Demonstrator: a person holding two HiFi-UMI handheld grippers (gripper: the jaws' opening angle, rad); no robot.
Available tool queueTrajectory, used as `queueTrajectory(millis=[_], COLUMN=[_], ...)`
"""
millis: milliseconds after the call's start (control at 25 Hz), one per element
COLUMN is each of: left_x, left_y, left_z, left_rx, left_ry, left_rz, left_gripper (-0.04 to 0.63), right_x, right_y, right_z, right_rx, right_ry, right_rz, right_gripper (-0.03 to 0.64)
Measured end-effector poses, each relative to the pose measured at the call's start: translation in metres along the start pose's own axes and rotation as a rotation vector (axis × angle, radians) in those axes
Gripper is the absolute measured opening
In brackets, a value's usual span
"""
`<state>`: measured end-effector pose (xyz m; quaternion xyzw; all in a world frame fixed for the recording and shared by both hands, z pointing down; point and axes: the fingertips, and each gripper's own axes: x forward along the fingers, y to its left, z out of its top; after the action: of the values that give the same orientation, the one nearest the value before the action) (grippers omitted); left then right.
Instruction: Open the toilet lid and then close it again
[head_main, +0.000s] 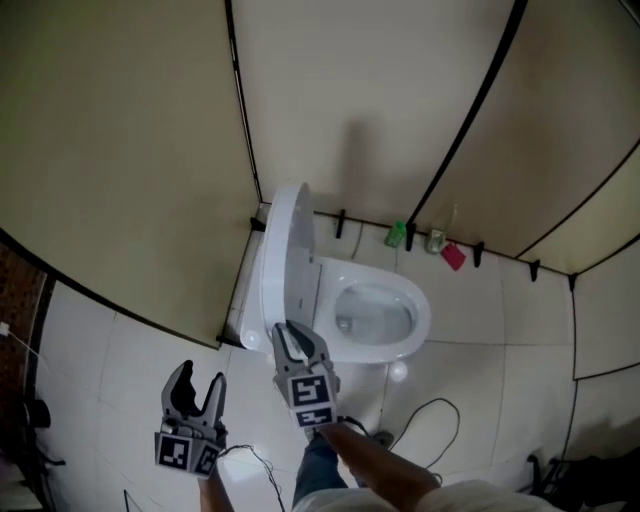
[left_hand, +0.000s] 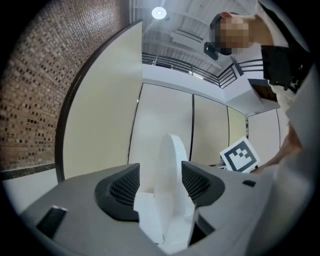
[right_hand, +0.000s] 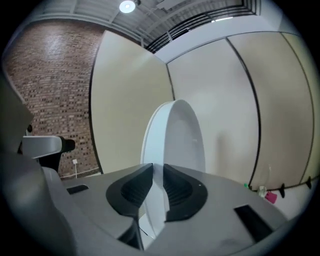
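Note:
The white toilet lid (head_main: 285, 262) stands raised, nearly upright, over the uncovered bowl (head_main: 378, 318). My right gripper (head_main: 292, 335) is at the lid's near edge. In the right gripper view the jaws (right_hand: 156, 180) are pinched together on the thin rim of the lid (right_hand: 175, 135), which rises straight ahead. My left gripper (head_main: 200, 375) hangs over the floor tiles to the left of the toilet, fingers spread and empty. In the left gripper view the lid (left_hand: 170, 165) shows edge-on in the distance between the open jaws (left_hand: 161, 185), not touched by them.
Beige stall partitions (head_main: 120, 150) close in the toilet at the back and left. A green bottle (head_main: 397, 235) and a pink item (head_main: 453, 256) stand against the back wall. A black cable (head_main: 432, 420) loops on the floor right of my leg.

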<state>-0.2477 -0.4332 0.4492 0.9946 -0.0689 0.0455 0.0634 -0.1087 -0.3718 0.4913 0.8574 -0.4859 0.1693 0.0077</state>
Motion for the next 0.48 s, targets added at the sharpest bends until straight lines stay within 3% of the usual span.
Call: queueTrajectory(millis=[160, 480], left_x=[-0.040, -0.030], left_y=[0.009, 0.019], left_z=[0.005, 0.009], left_rx=[-0.031, -0.067], left_ry=[-0.042, -0.043], left_rz=[0.068, 0.102], left_gripper=[0.258, 0.258], right_x=[0.019, 0.041], right_y=[0.050, 0.043], right_z=[-0.001, 0.001], right_rx=[-0.079, -0.109], right_ry=[0.023, 0.084], right_rz=[0.095, 0.165], right_gripper=[0.057, 0.058])
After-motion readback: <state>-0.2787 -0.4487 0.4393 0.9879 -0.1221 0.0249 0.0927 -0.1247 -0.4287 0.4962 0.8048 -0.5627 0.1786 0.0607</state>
